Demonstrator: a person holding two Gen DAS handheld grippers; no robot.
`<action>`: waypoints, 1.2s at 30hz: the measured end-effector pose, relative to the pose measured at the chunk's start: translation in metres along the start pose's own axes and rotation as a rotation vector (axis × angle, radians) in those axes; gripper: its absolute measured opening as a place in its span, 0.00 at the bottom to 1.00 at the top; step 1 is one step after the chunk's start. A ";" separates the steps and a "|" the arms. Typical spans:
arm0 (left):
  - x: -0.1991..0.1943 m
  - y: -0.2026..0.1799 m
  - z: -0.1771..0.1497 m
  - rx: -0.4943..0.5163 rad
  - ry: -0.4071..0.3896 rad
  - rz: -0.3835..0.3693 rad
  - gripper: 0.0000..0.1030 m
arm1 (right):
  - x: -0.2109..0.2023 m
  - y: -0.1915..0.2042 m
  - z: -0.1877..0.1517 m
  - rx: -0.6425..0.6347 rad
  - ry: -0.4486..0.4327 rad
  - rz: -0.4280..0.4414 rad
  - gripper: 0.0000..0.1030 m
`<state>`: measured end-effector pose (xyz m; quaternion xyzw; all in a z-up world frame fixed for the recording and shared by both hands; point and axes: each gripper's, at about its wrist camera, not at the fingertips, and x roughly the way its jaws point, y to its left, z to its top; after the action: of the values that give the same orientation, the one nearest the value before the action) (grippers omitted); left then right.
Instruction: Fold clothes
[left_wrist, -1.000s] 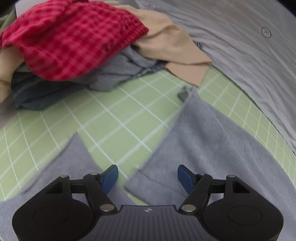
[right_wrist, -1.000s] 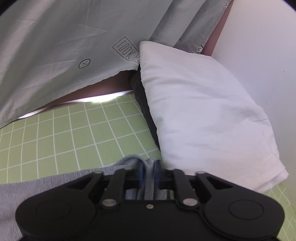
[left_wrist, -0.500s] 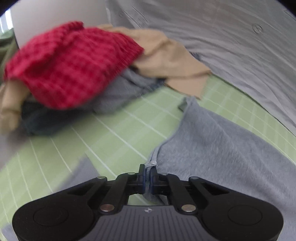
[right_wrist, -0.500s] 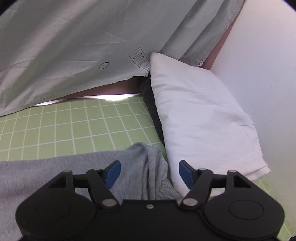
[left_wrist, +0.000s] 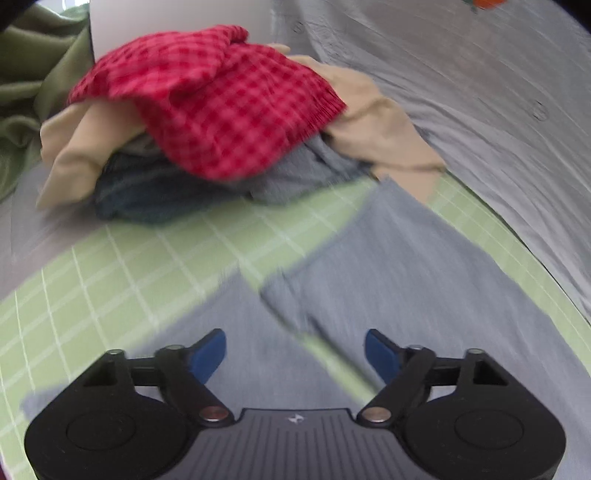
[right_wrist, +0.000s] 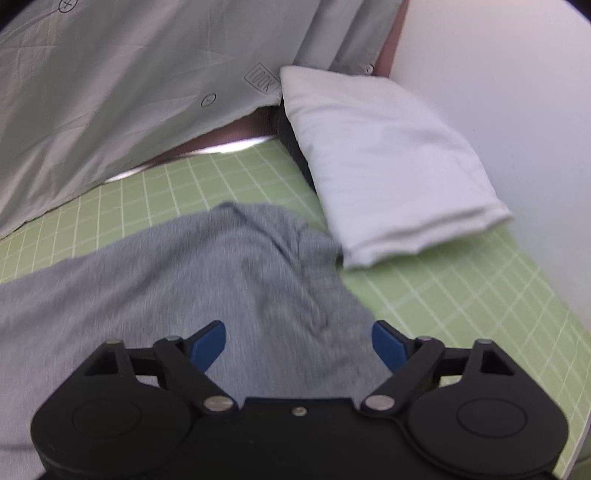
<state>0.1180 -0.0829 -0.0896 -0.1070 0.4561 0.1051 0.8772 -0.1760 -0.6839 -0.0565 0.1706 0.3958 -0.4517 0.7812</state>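
Left wrist view: clothes pile (left_wrist: 207, 122) upper left, bare green grid mat (left_wrist: 110, 266) mid-left, grey sheet (left_wrist: 498, 110) along right edge. Grey garment (left_wrist: 388, 266) lies flat on mat, centre to lower right, under left hand-held gripper (left_wrist: 295, 354); jaws opening, nothing clamped. Right wrist view: garment's bunched end (right_wrist: 240, 266) beneath right hand-held gripper (right_wrist: 298, 345), jaws opening, empty; white pillow (right_wrist: 376, 158) touching it upper right, free mat lower right.

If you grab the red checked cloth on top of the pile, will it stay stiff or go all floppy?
Probably floppy: the red checked cloth already sags over the pile. Likely light, being thin fabric. Its ribbed edge may snag the beige cloth underneath.
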 end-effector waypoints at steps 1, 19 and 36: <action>-0.007 0.001 -0.010 0.011 0.013 -0.010 0.84 | -0.006 -0.003 -0.009 -0.001 0.003 0.000 0.93; -0.065 0.104 -0.114 -0.032 0.173 -0.009 0.85 | -0.059 -0.062 -0.148 0.171 0.157 0.044 0.95; -0.036 0.166 -0.067 -0.241 0.110 -0.008 0.80 | -0.052 -0.085 -0.151 0.600 0.173 0.096 0.92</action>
<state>-0.0017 0.0532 -0.1127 -0.2191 0.4869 0.1495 0.8322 -0.3326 -0.6054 -0.1038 0.4497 0.3016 -0.4948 0.6797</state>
